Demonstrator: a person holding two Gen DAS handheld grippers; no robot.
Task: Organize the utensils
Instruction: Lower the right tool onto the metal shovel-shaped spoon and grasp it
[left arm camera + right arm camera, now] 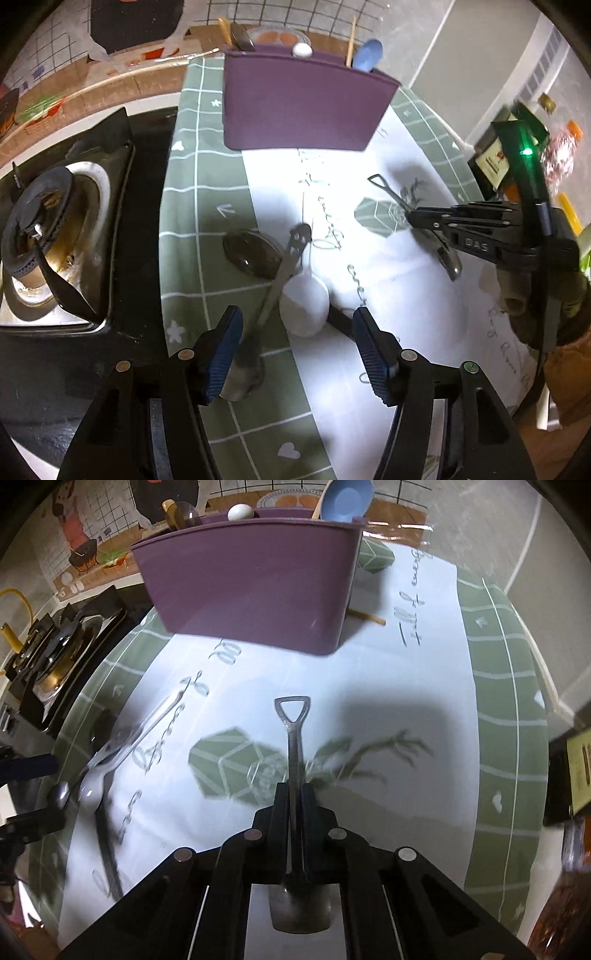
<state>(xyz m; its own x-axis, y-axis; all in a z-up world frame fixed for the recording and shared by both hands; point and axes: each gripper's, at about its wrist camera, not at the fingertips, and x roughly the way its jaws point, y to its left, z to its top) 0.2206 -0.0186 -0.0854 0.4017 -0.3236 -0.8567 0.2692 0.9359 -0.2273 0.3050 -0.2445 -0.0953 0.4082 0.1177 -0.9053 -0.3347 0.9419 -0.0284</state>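
Observation:
A purple utensil holder (303, 99) stands at the far end of the table and also shows in the right wrist view (255, 579); a blue spoon (345, 498), a white-tipped utensil and wooden sticks stand in it. My right gripper (293, 790) is shut on a metal shovel-shaped spoon (293, 734), held above the table with the handle pointing at the holder. It shows in the left wrist view (413, 218). My left gripper (295, 328) is open above a white spoon (304, 306), a metal spoon (284, 269) and a dark ladle (253, 253) on the cloth.
A gas stove (55, 229) sits left of the green-and-white tablecloth (199, 184). A wooden chopstick (367, 616) lies beside the holder. Boxes and packets (509, 147) stand at the right table edge. A tiled wall is behind.

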